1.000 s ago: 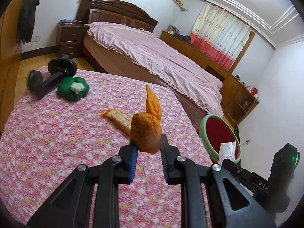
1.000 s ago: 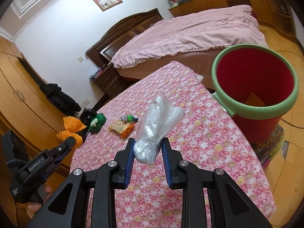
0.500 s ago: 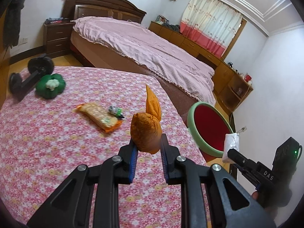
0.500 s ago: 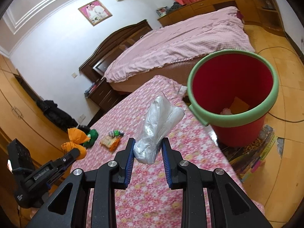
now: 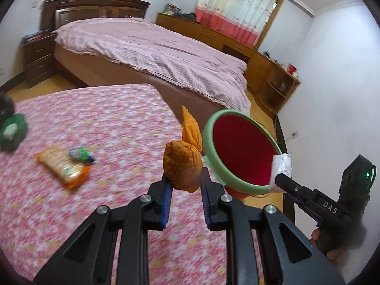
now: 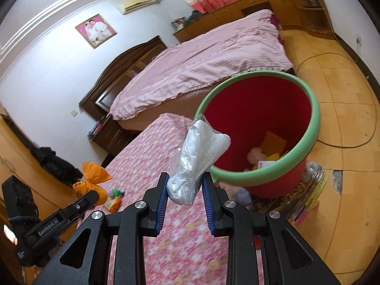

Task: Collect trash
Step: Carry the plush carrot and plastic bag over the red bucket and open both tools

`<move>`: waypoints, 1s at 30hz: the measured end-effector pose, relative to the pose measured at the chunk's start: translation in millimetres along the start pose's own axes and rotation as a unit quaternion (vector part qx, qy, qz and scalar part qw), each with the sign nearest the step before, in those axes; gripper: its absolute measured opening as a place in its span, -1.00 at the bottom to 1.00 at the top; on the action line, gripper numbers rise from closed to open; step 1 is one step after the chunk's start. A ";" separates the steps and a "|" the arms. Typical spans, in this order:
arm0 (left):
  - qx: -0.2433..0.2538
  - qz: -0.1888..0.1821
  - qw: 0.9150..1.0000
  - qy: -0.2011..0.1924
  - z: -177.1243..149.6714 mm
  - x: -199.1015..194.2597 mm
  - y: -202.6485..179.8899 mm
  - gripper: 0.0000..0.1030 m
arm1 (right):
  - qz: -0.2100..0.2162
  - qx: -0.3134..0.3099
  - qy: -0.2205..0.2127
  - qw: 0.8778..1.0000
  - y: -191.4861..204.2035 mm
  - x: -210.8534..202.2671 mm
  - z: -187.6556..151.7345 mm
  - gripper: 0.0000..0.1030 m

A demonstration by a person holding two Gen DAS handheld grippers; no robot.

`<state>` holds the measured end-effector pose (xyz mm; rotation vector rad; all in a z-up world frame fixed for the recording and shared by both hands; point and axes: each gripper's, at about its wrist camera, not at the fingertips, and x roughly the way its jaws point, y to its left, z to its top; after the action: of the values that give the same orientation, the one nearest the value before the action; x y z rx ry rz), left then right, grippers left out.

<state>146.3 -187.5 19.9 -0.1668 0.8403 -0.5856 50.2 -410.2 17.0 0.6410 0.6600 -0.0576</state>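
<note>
My left gripper is shut on a knotted orange bag and holds it above the floral table's right part, left of the red bucket with a green rim. My right gripper is shut on a crumpled clear plastic bag, held near the bucket's rim; the bucket stands on the floor and holds several bits of trash. The right gripper with its white bag shows in the left wrist view. The orange bag shows in the right wrist view.
On the pink floral tablecloth lie an orange snack wrapper, a small green wrapper and a green toy at the left edge. A bed stands behind the table. A cable runs over the floor.
Both grippers have moved right towards the bucket with their bags still held. The bucket looks larger and nearer in both views, and its contents now show.
</note>
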 end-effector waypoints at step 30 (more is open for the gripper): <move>0.084 -0.035 0.990 0.108 7.6 163.0 -90.1 -0.41 | -0.084 0.056 -0.002 0.995 -99.2 29.2 45.0 -0.41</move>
<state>198.8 -352.7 -48.7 0.0220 0.9935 -0.7472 73.9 -511.7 -26.1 0.6913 0.7087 -0.2528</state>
